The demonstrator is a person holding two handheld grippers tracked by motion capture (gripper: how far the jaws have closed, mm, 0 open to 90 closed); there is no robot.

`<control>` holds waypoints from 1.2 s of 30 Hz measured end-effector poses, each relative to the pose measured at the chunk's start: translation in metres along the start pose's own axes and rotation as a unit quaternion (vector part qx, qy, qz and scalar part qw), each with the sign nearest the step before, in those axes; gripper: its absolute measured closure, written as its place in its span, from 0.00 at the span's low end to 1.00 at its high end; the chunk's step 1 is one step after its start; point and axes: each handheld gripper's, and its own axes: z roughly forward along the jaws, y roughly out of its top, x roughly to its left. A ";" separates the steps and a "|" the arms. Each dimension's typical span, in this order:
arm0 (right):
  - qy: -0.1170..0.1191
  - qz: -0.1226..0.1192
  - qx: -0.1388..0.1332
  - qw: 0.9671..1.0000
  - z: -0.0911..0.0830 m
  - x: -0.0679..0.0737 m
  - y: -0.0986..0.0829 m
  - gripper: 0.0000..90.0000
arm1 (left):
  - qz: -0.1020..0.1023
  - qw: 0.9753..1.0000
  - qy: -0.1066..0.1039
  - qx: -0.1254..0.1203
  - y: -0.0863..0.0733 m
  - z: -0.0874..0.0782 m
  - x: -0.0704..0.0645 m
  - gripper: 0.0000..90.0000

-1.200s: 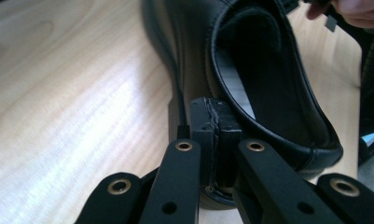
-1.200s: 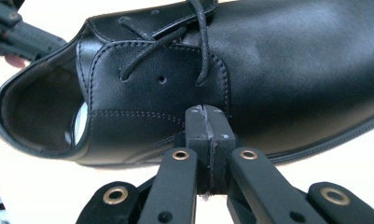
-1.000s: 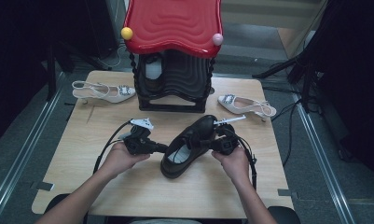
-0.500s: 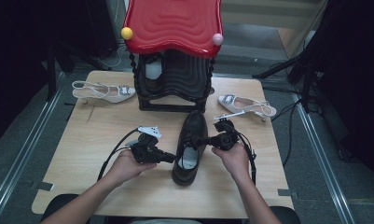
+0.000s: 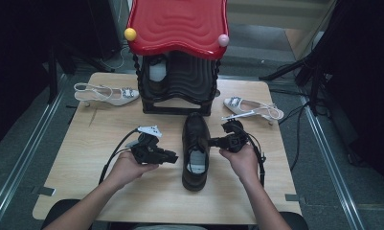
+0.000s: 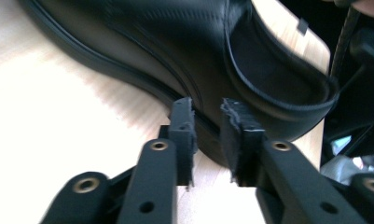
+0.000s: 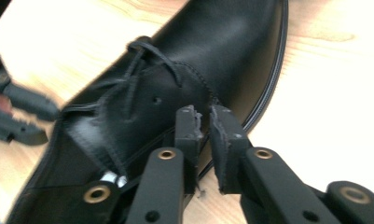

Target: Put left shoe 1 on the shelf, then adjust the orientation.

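Left tool (image 6: 207, 133) low over the pale wooden surface (image 6: 58, 102), its two black jaws rising from the bottom of the view with a narrow gap between them, nothing in it. Foam pads (image 6: 187, 123) frayed at the edges. Just past the jaw tips lies a black leather shoe (image 6: 175, 42), sole rim running diagonally, collar opening facing up and right. Whether the tips touch the sole cannot be told. A surface corner shows beyond the shoe's heel end.

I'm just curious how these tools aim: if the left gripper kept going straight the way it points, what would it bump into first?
Most likely the black shoe: the left gripper points at its sole edge near the heel, close ahead, though the exact gap is hard to judge.
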 end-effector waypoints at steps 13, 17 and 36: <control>0.033 -0.041 -0.038 0.998 -0.027 0.036 0.002 0.67 | 0.007 0.998 0.049 -0.035 0.034 -0.039 0.005 0.62; 0.035 -0.054 -0.037 0.997 -0.026 0.043 -0.001 0.70 | 0.012 0.997 0.058 -0.040 0.046 -0.046 0.007 0.60; 0.070 0.053 0.074 0.993 0.003 0.065 -0.003 0.69 | 0.036 0.995 0.068 -0.057 0.101 -0.077 0.016 0.84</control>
